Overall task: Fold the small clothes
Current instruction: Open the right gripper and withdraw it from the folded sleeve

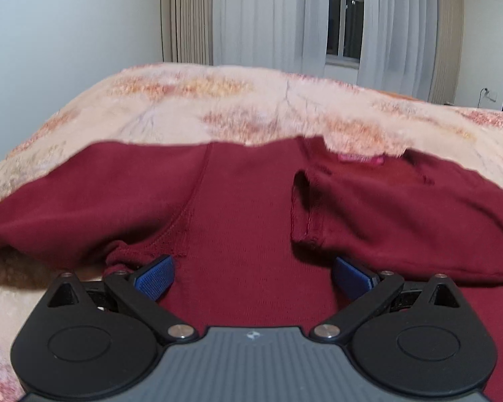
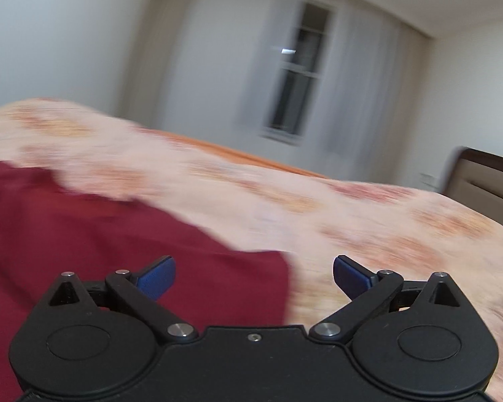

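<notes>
A dark red long-sleeved top [image 1: 244, 207] lies spread on a peach floral blanket [image 1: 191, 100]. One sleeve is folded in across the body, its cuff [image 1: 305, 207] near the middle; a pink neck label [image 1: 360, 158] shows at the far edge. My left gripper [image 1: 253, 276] is open and empty, low over the body of the top. My right gripper [image 2: 253, 276] is open and empty at the top's right edge [image 2: 278, 268], its left pad over the cloth and its right pad over the blanket [image 2: 369, 214]. The right wrist view is blurred.
The blanket covers a bed that stretches away on all sides. A wooden headboard [image 2: 486, 181] stands at the right. A curtained window [image 1: 343, 16] and pale walls lie beyond the bed's far edge.
</notes>
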Available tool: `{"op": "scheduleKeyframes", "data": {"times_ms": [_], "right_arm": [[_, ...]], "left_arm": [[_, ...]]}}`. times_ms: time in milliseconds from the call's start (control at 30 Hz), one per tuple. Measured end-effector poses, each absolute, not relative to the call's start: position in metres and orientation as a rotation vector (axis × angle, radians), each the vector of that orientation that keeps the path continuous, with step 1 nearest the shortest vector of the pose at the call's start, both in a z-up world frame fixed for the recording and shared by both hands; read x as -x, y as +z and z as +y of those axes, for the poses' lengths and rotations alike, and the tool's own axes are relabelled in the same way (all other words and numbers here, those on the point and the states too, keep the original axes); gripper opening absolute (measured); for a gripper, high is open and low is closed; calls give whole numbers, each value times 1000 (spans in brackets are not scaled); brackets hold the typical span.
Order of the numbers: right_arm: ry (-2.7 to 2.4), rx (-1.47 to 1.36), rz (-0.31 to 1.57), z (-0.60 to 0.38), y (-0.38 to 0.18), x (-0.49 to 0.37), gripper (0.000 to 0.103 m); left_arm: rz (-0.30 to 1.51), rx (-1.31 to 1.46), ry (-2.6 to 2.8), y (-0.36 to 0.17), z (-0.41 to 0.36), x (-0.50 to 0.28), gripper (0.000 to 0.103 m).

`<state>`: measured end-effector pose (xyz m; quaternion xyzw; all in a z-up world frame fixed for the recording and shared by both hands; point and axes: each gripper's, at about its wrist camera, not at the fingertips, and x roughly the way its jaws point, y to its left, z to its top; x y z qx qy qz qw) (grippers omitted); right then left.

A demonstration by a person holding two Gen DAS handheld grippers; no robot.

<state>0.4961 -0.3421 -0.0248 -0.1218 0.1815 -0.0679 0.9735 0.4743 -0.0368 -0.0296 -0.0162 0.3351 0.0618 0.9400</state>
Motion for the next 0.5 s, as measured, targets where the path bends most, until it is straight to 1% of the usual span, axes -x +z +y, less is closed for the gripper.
{"op": "scheduleKeyframes", "data": {"times_ms": [133, 267, 500], "right_arm": [[-263, 187, 416, -370, -42, -511, 102], [-286, 81, 489, -387, -60, -522, 102], [-272, 30, 486, -389, -70, -522, 102]], "left_arm": [[673, 23, 130, -34, -38, -471, 103], [669, 30, 127, -39, -37, -471, 103], [663, 22, 129, -39, -37, -470, 103]]}}
